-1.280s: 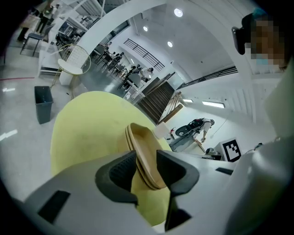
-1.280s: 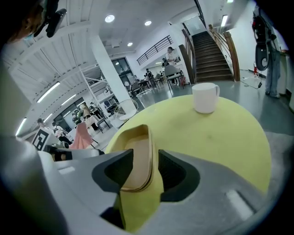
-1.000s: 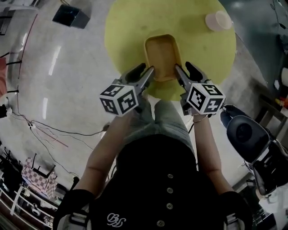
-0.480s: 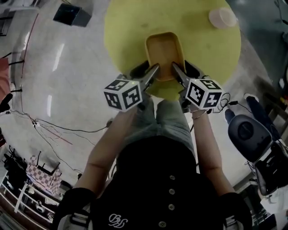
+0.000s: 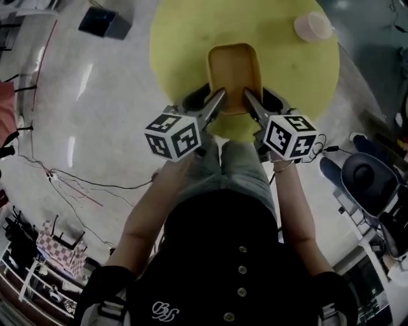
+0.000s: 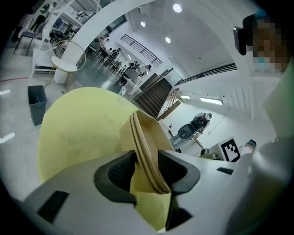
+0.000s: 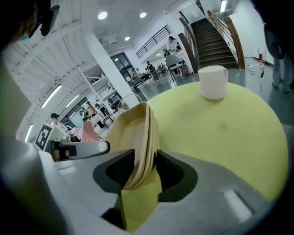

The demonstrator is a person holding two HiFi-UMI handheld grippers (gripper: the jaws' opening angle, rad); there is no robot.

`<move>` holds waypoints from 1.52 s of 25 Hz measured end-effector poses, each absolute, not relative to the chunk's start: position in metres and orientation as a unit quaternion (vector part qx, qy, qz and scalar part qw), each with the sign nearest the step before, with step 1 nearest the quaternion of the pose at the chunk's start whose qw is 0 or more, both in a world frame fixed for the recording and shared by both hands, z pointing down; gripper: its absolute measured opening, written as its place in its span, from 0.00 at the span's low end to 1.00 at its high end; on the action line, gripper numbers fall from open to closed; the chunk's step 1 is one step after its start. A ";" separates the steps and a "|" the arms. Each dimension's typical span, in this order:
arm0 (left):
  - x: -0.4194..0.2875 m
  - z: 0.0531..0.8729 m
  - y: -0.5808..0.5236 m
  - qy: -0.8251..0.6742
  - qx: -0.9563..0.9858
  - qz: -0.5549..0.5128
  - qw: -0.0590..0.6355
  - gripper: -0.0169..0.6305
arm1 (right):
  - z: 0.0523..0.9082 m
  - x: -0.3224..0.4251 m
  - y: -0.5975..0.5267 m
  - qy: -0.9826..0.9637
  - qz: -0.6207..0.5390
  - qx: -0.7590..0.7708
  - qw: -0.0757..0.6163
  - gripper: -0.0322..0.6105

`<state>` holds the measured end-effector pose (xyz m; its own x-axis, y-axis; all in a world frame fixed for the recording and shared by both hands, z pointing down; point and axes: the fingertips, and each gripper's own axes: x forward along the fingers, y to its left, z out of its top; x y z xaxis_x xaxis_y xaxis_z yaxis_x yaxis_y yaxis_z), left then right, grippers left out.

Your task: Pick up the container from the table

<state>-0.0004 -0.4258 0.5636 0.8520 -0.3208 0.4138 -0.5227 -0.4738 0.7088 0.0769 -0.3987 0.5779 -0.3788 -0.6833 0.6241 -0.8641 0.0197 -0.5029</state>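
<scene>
Currently: container (image 5: 234, 70), tan, shallow, on the yellow worktop (image 5: 185, 38) at its near edge. Left claw (image 5: 210, 97) clamped on the near-left rim; right claw (image 5: 260, 97) closing, near-right rim between its jaws. Paired holds likely keep the lift level.

This is looking like a big open-plan work hall, part office and part lab: people (image 6: 126, 69) are sitting and standing at desks in the background, a wide staircase (image 7: 213, 36) is rising behind white columns (image 7: 103, 64), round ceiling lights (image 6: 177, 8) are shining overhead, loose cables (image 5: 76, 188) are trailing across the polished floor (image 5: 95, 83), and a printed square marker (image 6: 231, 149) is standing beyond the round yellow table (image 5: 178, 38)
</scene>
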 end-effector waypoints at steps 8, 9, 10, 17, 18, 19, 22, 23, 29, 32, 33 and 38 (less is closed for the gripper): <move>-0.003 0.540 -0.443 -0.266 0.862 0.100 0.420 0.25 | 0.549 0.075 -0.416 -0.723 0.409 0.550 0.089 0.26; -0.005 0.536 -0.446 -0.266 0.864 0.096 0.416 0.25 | 0.546 0.073 -0.418 -0.725 0.406 0.550 0.087 0.26; -0.006 0.531 -0.447 -0.265 0.867 0.092 0.412 0.25 | 0.542 0.072 -0.420 -0.726 0.404 0.550 0.085 0.26; -0.014 0.498 -0.455 -0.260 0.884 0.063 0.384 0.25 | 0.518 0.067 -0.426 -0.729 0.385 0.561 0.079 0.23; -0.014 0.494 -0.457 -0.257 0.887 0.059 0.379 0.25 | 0.515 0.068 -0.428 -0.729 0.380 0.563 0.077 0.22; -0.013 0.490 -0.457 -0.255 0.889 0.056 0.375 0.25 | 0.511 0.069 -0.429 -0.730 0.376 0.566 0.074 0.21; -0.012 0.477 -0.456 -0.253 0.895 0.044 0.364 0.25 | 0.499 0.073 -0.432 -0.731 0.364 0.574 0.066 0.20; -0.013 0.473 -0.456 -0.253 0.897 0.040 0.362 0.25 | 0.494 0.073 -0.433 -0.732 0.358 0.576 0.064 0.20; -0.028 0.443 -0.469 -0.252 0.904 -0.003 0.347 0.24 | 0.463 0.061 -0.446 -0.746 0.326 0.578 0.049 0.18; -0.036 0.429 -0.474 -0.253 0.907 -0.022 0.336 0.23 | 0.444 0.055 -0.449 -0.753 0.310 0.580 0.035 0.17; -0.038 0.424 -0.475 -0.253 0.907 -0.030 0.334 0.22 | 0.438 0.054 -0.450 -0.756 0.303 0.580 0.031 0.17; -0.045 0.396 -0.473 -0.252 0.910 -0.069 0.321 0.21 | 0.408 0.049 -0.448 -0.770 0.265 0.579 0.031 0.17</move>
<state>-0.0450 -0.4734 0.3959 0.8635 -0.5030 0.0367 -0.4146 -0.6665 0.6196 0.0486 -0.4485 0.4076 -0.3266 -0.8764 0.3538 -0.9088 0.1883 -0.3724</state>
